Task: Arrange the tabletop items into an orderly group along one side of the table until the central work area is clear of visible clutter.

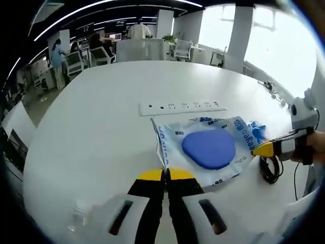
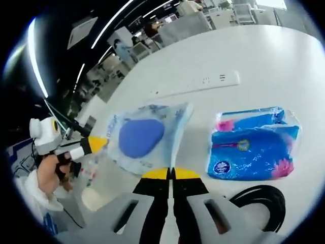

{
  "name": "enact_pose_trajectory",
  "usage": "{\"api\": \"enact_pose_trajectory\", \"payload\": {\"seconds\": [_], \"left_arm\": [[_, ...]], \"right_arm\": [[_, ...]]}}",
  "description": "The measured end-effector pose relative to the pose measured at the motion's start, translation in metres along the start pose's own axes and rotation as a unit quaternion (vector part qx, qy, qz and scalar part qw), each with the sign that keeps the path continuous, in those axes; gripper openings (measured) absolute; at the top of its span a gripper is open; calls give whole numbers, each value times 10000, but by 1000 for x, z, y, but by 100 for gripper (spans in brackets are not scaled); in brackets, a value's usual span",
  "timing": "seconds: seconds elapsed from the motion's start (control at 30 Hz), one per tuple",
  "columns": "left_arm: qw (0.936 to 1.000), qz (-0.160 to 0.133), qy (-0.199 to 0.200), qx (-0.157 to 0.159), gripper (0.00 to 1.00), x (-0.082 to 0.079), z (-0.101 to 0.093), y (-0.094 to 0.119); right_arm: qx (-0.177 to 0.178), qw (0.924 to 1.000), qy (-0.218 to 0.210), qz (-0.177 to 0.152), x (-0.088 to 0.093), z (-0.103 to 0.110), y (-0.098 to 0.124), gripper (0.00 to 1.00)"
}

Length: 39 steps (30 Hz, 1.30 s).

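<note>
Item: clear pouch [image 1: 209, 148] with blue pad, centre of frame on the table [image 1: 91, 127]. Your left gripper [image 1: 165, 175] and right gripper [image 2: 171, 174] each pinch an edge, jaws clenched. Risk: uneven pulling tears it. Cable [image 2: 259, 201] at lower right is cut off; pouch print unreadable.

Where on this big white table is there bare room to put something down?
Bare white table spreads beyond the power strip and beside the clear pouch with the blue pad. Another strip lies between pouch and blue tissue pack. It is crowded where both grippers pinch the pouch's edges, and by the black cable.
</note>
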<state>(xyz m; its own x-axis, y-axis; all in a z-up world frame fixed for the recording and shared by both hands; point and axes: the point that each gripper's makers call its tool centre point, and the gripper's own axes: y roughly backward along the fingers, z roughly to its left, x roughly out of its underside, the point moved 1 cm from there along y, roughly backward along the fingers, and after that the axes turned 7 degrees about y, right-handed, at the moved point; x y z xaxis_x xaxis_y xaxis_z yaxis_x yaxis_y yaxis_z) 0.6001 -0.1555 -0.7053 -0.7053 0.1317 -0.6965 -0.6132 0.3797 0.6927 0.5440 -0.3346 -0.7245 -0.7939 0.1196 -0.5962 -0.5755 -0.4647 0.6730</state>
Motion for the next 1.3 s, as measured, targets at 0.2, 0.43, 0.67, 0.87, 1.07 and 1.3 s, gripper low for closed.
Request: {"api": "enact_pose_trajectory", "payload": {"seconds": [0.2, 0.43, 0.67, 0.87, 1.07, 1.3], "left_arm": [[9999, 131, 37, -2, 0, 9, 0, -15], [9998, 159, 79, 0, 0, 16, -3, -24], [9997, 243, 97, -27, 0, 21, 0, -28], [9995, 273, 148, -40, 0, 27, 3, -31], [9994, 299, 165, -102, 0, 31, 4, -33], [9996, 240, 58, -157, 1, 34, 4, -35]], "right_arm": [[122, 9998, 62, 161, 9, -10, -6, 0], [215, 9996, -81, 157, 11, -19, -10, 0], [238, 9996, -91, 145, 11, -21, -14, 0], [315, 9993, 23, 179, 14, -22, -16, 0], [336, 9993, -25, 163, 14, -23, -17, 0], [331, 9993, -86, 130, 15, -23, -17, 0]]}}
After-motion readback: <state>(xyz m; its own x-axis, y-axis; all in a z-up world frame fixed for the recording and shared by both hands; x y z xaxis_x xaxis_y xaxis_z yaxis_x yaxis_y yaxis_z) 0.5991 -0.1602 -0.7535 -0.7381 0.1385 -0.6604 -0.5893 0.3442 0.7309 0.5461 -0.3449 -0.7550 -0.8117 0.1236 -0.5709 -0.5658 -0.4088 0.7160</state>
